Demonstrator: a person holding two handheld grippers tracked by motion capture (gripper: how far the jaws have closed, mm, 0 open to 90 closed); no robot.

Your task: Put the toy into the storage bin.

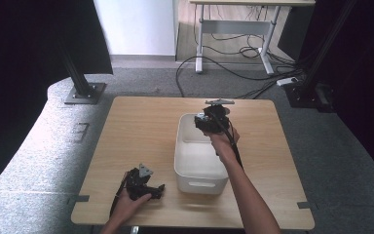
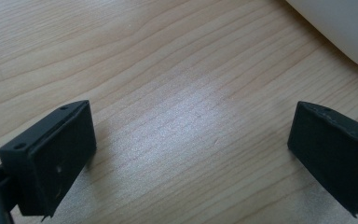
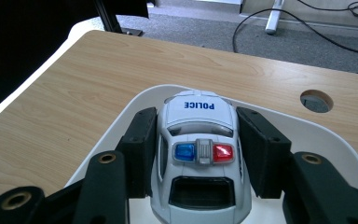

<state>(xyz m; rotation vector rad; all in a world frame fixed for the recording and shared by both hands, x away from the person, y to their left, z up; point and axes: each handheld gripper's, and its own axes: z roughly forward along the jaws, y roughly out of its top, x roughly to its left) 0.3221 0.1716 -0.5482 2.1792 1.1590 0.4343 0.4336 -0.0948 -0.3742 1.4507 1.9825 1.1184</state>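
Observation:
A white toy police car (image 3: 199,154) with a blue and red light bar sits between the jaws of my right gripper (image 3: 198,147), whose pads press on both its sides. It hangs over the far end of a white plastic bin (image 3: 326,133). From above, the right gripper (image 1: 209,121) is over the bin (image 1: 197,168), at its far end. My left gripper (image 1: 157,191) rests low on the table near the front edge, left of the bin. Its jaws stand wide apart over bare wood (image 2: 186,121) with nothing between them.
The wooden table (image 1: 136,126) has a round cable hole (image 3: 316,100) beyond the bin. A corner of the bin (image 2: 340,28) lies ahead of the left gripper. On the floor behind are cables, a desk frame (image 1: 233,29) and black stands.

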